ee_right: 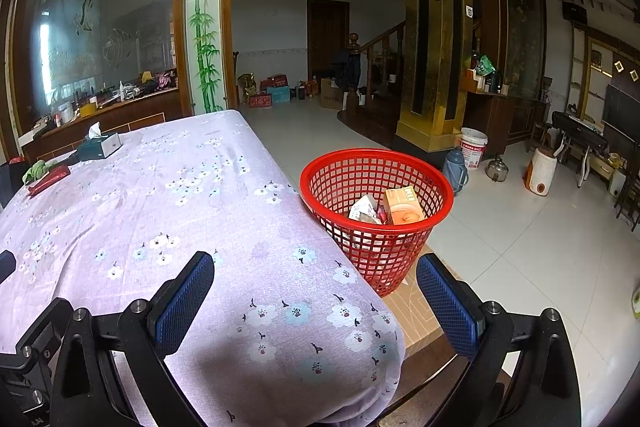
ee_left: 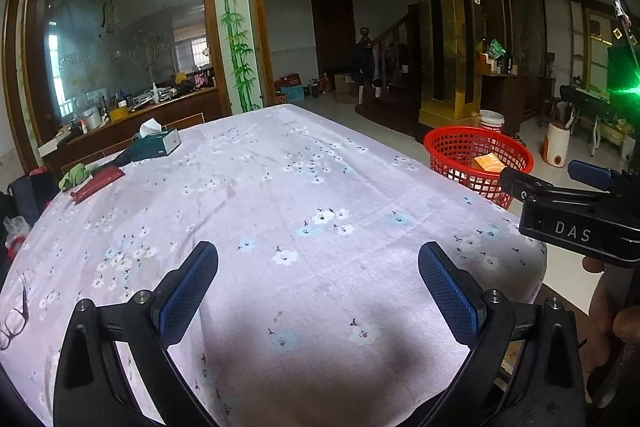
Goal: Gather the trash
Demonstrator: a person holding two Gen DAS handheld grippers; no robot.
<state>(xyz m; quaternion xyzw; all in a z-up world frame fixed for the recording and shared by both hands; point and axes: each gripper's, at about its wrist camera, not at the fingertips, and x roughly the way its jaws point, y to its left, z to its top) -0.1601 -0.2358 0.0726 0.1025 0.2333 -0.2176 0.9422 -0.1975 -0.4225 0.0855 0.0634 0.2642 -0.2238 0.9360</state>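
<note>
Trash fills the red lattice plastic basket (ee_right: 376,211).

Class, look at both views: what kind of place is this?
Probably a lived-in family home: a table under a floral cloth, a wooden staircase behind, and a tissue box on the table.

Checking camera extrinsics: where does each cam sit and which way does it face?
Left wrist: above the near table end, facing along the lilac floral tablecloth; shows the open left gripper, the right gripper and a hand at right.
Right wrist: over the table's right corner, facing the red plastic mesh basket and floor; right gripper open.
Shared: tablecloth, basket, teal tissue box.
</note>
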